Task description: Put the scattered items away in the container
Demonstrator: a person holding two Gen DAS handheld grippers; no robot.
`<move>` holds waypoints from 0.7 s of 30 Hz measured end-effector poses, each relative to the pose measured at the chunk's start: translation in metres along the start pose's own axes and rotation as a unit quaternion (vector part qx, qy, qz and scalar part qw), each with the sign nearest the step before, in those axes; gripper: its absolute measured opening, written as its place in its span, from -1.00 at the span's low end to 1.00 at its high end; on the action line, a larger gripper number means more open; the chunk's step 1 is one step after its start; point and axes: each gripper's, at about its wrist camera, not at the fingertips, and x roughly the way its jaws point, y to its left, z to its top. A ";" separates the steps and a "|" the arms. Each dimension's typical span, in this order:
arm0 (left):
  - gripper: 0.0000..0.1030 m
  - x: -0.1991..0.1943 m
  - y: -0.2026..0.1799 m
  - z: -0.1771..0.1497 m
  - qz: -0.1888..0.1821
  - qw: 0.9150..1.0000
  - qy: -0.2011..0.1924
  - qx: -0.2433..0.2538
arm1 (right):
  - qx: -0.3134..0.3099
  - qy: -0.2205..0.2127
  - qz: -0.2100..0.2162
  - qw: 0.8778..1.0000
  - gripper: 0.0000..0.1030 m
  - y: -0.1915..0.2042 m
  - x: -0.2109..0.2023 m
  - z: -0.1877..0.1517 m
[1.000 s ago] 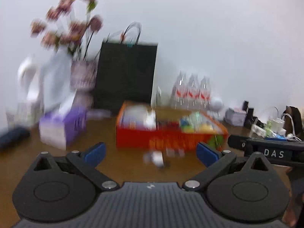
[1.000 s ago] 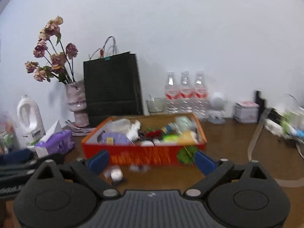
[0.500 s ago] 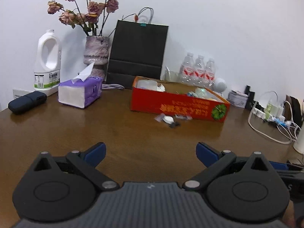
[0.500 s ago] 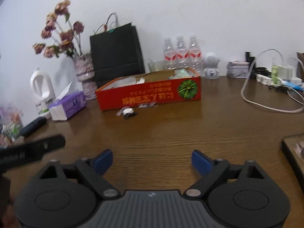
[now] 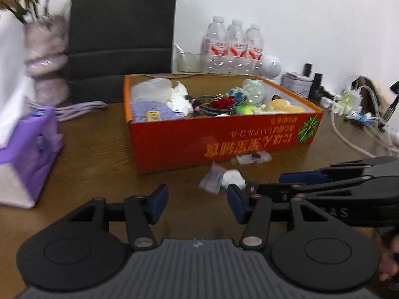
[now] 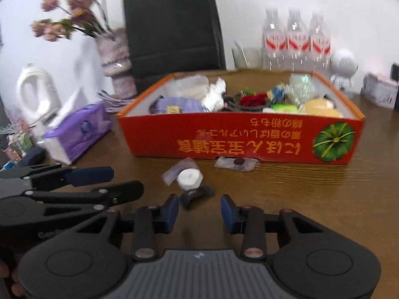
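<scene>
A red cardboard box point(image 5: 219, 137) point(image 6: 239, 142) stands on the brown table, filled with several small items. Loose on the table in front of it lie a white round piece point(image 6: 189, 178) point(image 5: 232, 178), a clear packet point(image 6: 174, 172) point(image 5: 212, 178), a black clip point(image 6: 195, 194) and a second clear packet with a dark bead point(image 6: 235, 163) point(image 5: 253, 158). My left gripper point(image 5: 198, 205) point(image 6: 127, 182) hovers just short of them, its jaws closing on nothing. My right gripper point(image 6: 199, 213) point(image 5: 266, 182) sits right behind the black clip, also closing, with nothing between its pads.
A purple tissue box point(image 6: 77, 134) lies left of the red box, with a white jug point(image 6: 37, 94) and a vase of dried flowers point(image 6: 117, 62) behind it. A black paper bag point(image 5: 122, 25) and three water bottles point(image 5: 233, 47) stand at the wall. Cables and a power strip point(image 5: 361, 114) lie at the right.
Both grippers have come forward and down towards the red box and the loose items, which now look much larger. Both pairs of jaws have narrowed from wide open.
</scene>
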 end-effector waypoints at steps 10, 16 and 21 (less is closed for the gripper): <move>-0.13 0.051 0.015 0.015 -0.059 0.998 0.030 0.001 | 0.028 -0.012 -0.091 0.995 0.03 -0.012 0.043 0.021; -0.64 0.044 0.015 0.011 -0.088 0.995 0.037 -0.011 | -0.013 -0.022 -0.092 0.995 -0.54 0.001 0.050 0.020; -0.70 0.039 0.020 0.009 -0.072 0.997 0.037 -0.017 | -0.047 -0.016 -0.079 0.996 -0.87 0.006 0.040 0.013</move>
